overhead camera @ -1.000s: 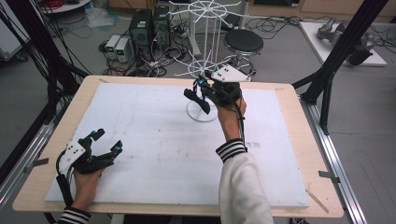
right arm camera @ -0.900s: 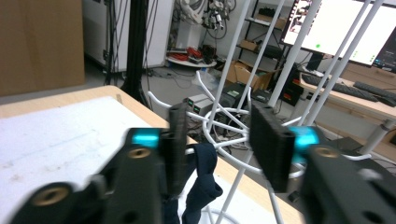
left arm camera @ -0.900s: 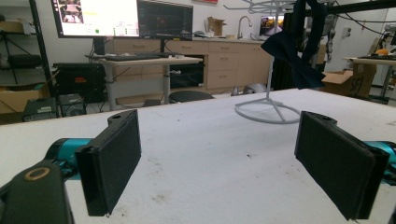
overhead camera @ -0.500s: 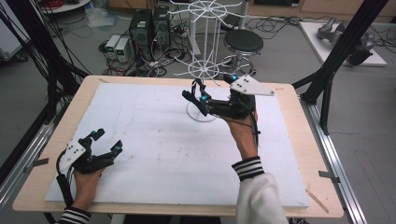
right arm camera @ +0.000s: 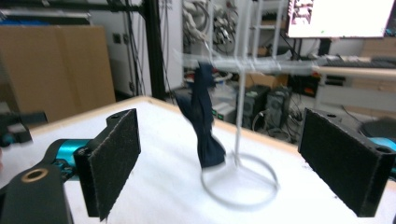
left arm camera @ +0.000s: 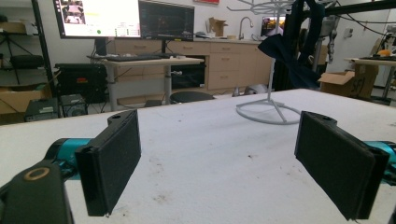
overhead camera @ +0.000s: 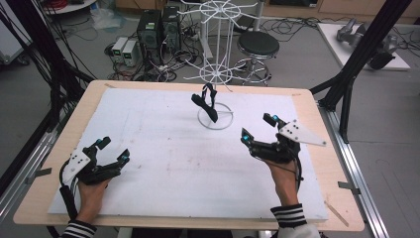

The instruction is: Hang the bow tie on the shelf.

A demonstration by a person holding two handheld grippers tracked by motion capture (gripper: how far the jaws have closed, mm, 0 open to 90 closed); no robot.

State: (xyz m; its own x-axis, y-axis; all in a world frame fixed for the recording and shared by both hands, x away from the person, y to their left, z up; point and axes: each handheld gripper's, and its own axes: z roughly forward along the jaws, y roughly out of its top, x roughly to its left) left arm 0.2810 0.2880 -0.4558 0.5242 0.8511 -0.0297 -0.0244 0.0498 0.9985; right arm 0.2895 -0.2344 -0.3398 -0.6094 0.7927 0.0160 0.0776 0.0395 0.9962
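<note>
A dark blue cloth [overhead camera: 205,105] hangs from a lower arm of the white wire rack [overhead camera: 216,74] at the back middle of the white mat. The right gripper view has the cloth [right arm camera: 203,126] dangling beside the rack's pole [right arm camera: 240,102], ahead between the jaws. In the left gripper view the cloth [left arm camera: 289,51] and rack base [left arm camera: 268,111] are far off to the right. My right gripper [overhead camera: 256,130] is open and empty, right of the rack and well clear of it. My left gripper [overhead camera: 114,150] rests open and empty at the front left.
The white mat [overhead camera: 168,153] covers a wooden table [overhead camera: 324,163]. Behind the table stand computer towers [overhead camera: 158,29], a black stool [overhead camera: 257,47] and cables on the floor. Black frame posts [overhead camera: 354,74] rise at the right and left sides.
My right gripper let go of the cloth, which now hangs on the rack, and drew back to the right and toward the front. The left gripper stayed put.
</note>
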